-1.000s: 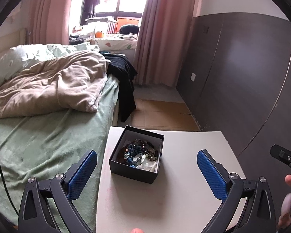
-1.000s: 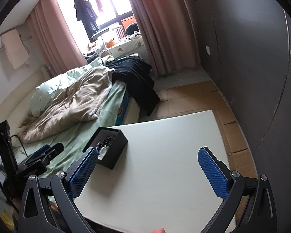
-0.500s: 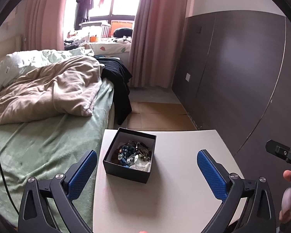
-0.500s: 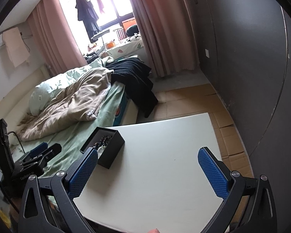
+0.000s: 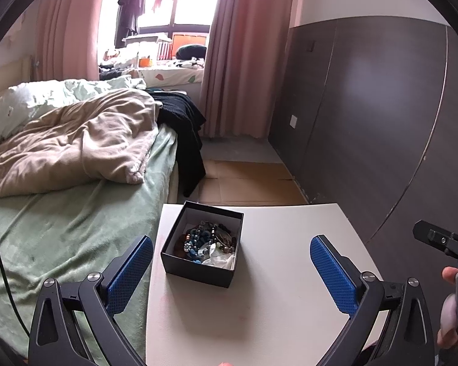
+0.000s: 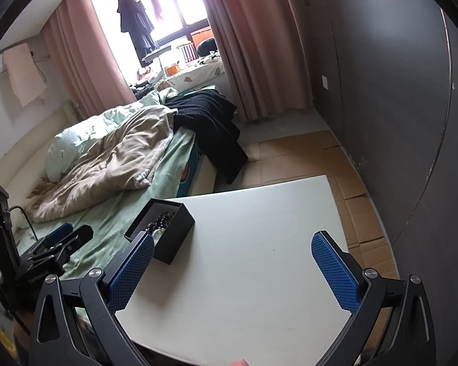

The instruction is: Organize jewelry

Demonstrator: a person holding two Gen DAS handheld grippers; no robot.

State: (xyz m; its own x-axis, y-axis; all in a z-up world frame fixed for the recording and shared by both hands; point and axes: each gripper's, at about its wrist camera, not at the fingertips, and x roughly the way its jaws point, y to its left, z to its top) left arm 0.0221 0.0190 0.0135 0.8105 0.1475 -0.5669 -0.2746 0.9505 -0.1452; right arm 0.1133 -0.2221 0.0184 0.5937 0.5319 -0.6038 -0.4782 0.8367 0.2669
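A black open box (image 5: 198, 270) sits at the left side of the white table (image 5: 274, 305); inside lies a tangle of beaded jewelry (image 5: 204, 242), blue and brown beads with something pale. My left gripper (image 5: 230, 270) hovers open above the table, the box between its blue pads (image 5: 128, 274) but farther off. In the right wrist view the same box (image 6: 175, 235) stands near the table's (image 6: 244, 274) left edge, just beyond the left pad (image 6: 131, 270) of my right gripper (image 6: 232, 271), which is open and holds nothing.
A bed with a green sheet (image 5: 61, 228) and beige quilt (image 5: 70, 146) borders the table on the left. A dark wall panel (image 5: 366, 122) runs along the right. Cardboard covers the floor (image 5: 247, 183) beyond the table. A person's hand (image 5: 448, 302) holds the other gripper at right.
Both views have drifted slightly; the box now sits a little lower and more to the left in the left wrist view. Both grippers stay open.
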